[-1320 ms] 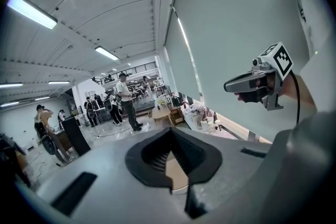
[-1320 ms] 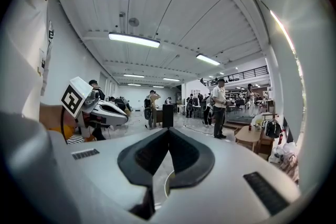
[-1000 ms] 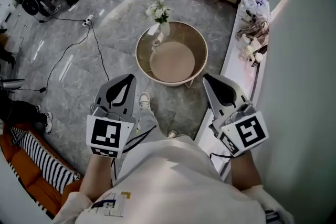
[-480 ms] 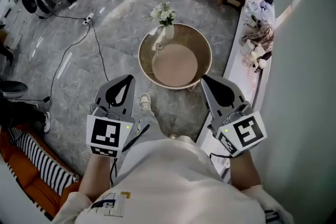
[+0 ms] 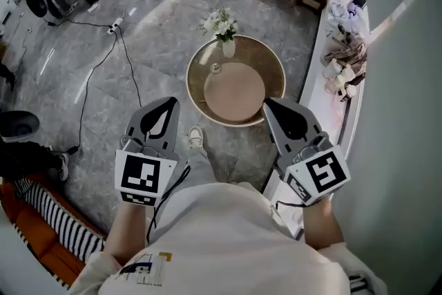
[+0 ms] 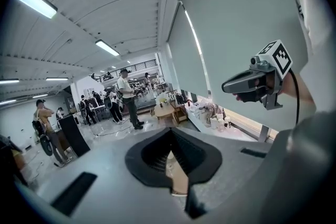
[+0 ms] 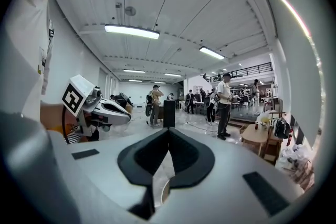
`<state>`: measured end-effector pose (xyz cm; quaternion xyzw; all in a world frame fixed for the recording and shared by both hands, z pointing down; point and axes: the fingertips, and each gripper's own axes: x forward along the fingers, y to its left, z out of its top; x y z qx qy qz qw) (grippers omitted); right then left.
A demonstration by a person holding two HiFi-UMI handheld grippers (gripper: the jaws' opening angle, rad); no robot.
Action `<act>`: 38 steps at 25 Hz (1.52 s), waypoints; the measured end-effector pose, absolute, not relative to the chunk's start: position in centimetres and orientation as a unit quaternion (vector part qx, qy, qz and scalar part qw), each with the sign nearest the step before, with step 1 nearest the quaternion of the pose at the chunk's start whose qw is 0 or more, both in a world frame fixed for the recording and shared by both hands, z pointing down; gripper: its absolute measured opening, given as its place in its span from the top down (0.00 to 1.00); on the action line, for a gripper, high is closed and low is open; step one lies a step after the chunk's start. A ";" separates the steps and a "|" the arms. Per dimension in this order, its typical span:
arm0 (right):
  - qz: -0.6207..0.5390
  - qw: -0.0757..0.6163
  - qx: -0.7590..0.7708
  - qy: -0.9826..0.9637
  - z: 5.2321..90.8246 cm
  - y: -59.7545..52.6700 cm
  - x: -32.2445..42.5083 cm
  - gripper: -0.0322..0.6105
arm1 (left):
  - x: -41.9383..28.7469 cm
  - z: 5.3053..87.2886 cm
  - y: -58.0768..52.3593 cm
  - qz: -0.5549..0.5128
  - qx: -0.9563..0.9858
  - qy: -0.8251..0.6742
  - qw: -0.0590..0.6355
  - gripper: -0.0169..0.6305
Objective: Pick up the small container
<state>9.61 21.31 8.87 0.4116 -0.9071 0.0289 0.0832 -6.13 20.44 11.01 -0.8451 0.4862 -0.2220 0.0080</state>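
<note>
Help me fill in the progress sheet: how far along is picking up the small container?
Done: nothing yet; the small container stands on the round table near the flower vase. In hand: the left gripper and right gripper are both shut, empty, well short of it. Left: reach over, open one gripper, close on it and lift.
</note>
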 end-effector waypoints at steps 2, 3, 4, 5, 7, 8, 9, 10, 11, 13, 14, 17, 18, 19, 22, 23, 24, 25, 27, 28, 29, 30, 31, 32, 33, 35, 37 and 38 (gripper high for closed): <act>0.032 0.087 0.411 -0.907 9.1 19.3 8.3 0.94 | -7.3 11.1 18.3 -0.222 -0.847 0.483 0.007 0.96; 0.033 0.089 0.411 -0.907 9.1 18.3 7.5 0.94 | -7.9 11.1 17.2 -0.223 -0.848 0.481 0.006 0.96; 0.035 0.091 0.411 -0.906 9.2 17.3 6.7 0.94 | -8.6 11.2 16.2 -0.223 -0.849 0.478 0.004 0.96; 0.038 0.093 0.412 -0.906 9.3 16.4 6.0 0.94 | -9.2 11.2 15.3 -0.224 -0.850 0.476 0.003 0.96; 0.042 0.097 0.413 -0.905 9.5 14.4 4.8 0.94 | -10.3 11.4 13.4 -0.226 -0.852 0.473 0.000 0.96; 0.043 0.099 0.413 -0.904 9.6 13.4 4.3 0.94 | -10.8 11.5 12.4 -0.226 -0.852 0.471 -0.001 0.96; 0.044 0.101 0.414 -0.904 9.7 12.3 3.8 0.94 | -11.3 11.5 11.3 -0.227 -0.853 0.470 -0.002 0.96; 0.044 0.102 0.414 -0.904 9.7 11.3 3.3 0.94 | -11.8 11.6 10.3 -0.228 -0.853 0.469 -0.002 0.96; 0.045 0.103 0.414 -0.903 9.6 10.3 2.8 0.94 | -12.2 11.7 9.2 -0.229 -0.854 0.468 -0.003 0.96; 0.046 0.105 0.415 -0.902 9.5 8.3 1.7 0.94 | -13.2 11.7 7.1 -0.230 -0.855 0.465 -0.005 0.96; 0.046 0.106 0.417 -0.902 9.4 7.4 1.1 0.94 | -13.8 11.6 6.1 -0.229 -0.856 0.463 -0.005 0.96; 0.045 0.108 0.425 -0.898 8.9 4.1 -0.5 0.94 | -15.4 11.1 2.6 -0.225 -0.861 0.456 -0.003 0.96; 0.045 0.108 0.429 -0.896 8.8 2.9 -0.9 0.94 | -15.8 11.0 1.4 -0.224 -0.863 0.454 -0.003 0.96; 0.045 0.108 0.432 -0.894 8.7 1.7 -1.3 0.94 | -16.2 10.9 0.2 -0.224 -0.864 0.450 -0.002 0.96; 0.042 0.110 0.441 -0.890 8.6 -1.1 -2.5 0.94 | -17.2 11.3 -2.9 -0.222 -0.870 0.441 -0.002 0.96; 0.041 0.111 0.443 -0.889 8.7 -2.0 -2.9 0.94 | -17.6 11.4 -3.8 -0.221 -0.872 0.438 -0.001 0.96; 0.041 0.111 0.447 -0.887 8.8 -2.8 -3.2 0.94 | -17.9 11.6 -4.7 -0.220 -0.873 0.435 0.000 0.96; 0.041 0.111 0.450 -0.885 8.9 -3.6 -3.5 0.94 | -18.2 11.7 -5.5 -0.219 -0.875 0.432 0.000 0.96; 0.043 0.111 0.459 -0.880 9.0 -5.0 -4.0 0.94 | -18.8 12.0 -7.1 -0.218 -0.878 0.426 0.000 0.96; 0.044 0.110 0.463 -0.878 9.0 -5.5 -4.3 0.94 | -19.1 12.1 -7.8 -0.218 -0.879 0.424 0.000 0.96; 0.044 0.110 0.467 -0.876 9.1 -6.0 -4.5 0.94 | -19.3 12.2 -8.4 -0.217 -0.881 0.421 0.001 0.96; 0.045 0.111 0.471 -0.874 9.2 -6.5 -4.6 0.94 | -19.5 12.3 -8.8 -0.215 -0.883 0.417 0.002 0.96; 0.046 0.112 0.475 -0.872 9.3 -6.8 -4.6 0.94 | -19.6 12.4 -9.2 -0.214 -0.885 0.414 0.003 0.96; 0.047 0.113 0.479 -0.869 9.5 -7.1 -4.6 0.94 | -19.7 12.6 -9.5 -0.214 -0.887 0.410 0.003 0.96; 0.049 0.115 0.482 -0.867 9.7 -7.4 -4.6 0.94 | -19.7 12.7 -9.7 -0.214 -0.888 0.408 0.003 0.96; 0.051 0.120 0.487 -0.864 10.0 -7.9 -4.5 0.94 | -19.8 13.1 -10.3 -0.215 -0.889 0.404 0.000 0.96; 0.052 0.123 0.488 -0.862 10.1 -8.5 -4.4 0.94 | -19.8 13.5 -10.8 -0.216 -0.890 0.401 -0.003 0.96; 0.053 0.124 0.489 -0.862 10.2 -8.7 -4.3 0.94 | -19.7 13.6 -11.0 -0.217 -0.890 0.400 -0.004 0.96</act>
